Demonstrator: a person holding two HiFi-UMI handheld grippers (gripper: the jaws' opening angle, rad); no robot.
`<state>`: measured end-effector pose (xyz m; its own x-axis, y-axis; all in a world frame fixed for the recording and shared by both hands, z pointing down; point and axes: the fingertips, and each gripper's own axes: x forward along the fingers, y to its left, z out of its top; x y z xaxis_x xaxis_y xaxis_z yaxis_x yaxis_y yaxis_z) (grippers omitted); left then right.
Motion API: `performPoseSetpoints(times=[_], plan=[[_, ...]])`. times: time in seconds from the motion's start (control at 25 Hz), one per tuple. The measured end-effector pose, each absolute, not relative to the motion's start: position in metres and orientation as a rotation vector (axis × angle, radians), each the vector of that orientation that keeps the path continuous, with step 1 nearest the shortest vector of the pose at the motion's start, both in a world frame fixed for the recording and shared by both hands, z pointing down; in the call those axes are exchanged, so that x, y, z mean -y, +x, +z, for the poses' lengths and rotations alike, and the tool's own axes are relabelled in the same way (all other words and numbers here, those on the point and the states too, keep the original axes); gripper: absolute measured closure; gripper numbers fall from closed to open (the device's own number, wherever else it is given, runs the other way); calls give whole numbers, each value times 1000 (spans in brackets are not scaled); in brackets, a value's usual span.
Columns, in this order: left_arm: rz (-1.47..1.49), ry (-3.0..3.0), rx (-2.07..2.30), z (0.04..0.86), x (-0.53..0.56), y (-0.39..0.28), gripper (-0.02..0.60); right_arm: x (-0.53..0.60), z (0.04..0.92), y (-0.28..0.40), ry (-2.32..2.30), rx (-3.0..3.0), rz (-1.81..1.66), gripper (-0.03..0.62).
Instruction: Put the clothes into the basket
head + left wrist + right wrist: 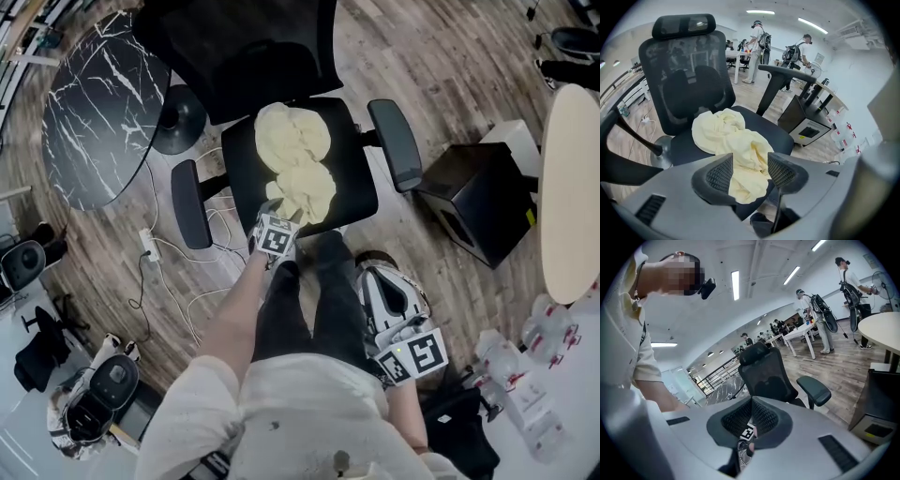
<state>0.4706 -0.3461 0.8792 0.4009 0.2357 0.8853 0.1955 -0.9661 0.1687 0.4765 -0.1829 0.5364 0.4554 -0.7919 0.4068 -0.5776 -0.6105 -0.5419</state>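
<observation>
A: Garment (295, 159) first: where is it?
B: The pale yellow garment lies crumpled on the seat (354, 192) of the black office chair, with its near fold at the seat's front edge.
A: Left gripper (281, 214)?
B: It points steeply down at that near fold with its jaws spread. The fabric shows in the gap, and neither pad is squeezing it.
A: Right gripper (386, 286)?
B: Low beside the person's leg (333, 300), apart from the chair. Its jaws are pressed together with nothing between them.
</observation>
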Motion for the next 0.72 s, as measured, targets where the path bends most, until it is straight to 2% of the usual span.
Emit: performPoseSetpoints(times=[0.24, 0.44, 0.72], plan=[[1680, 2611, -442, 903, 341, 499, 333, 181, 564, 488, -2363, -1143, -953, 586], [1723, 2622, -547, 930, 333, 516, 290, 175, 592, 495, -2344, -1111, -990, 586], [1699, 2619, -520, 959, 333, 559, 281, 160, 624, 508, -2315, -1060, -1030, 586]])
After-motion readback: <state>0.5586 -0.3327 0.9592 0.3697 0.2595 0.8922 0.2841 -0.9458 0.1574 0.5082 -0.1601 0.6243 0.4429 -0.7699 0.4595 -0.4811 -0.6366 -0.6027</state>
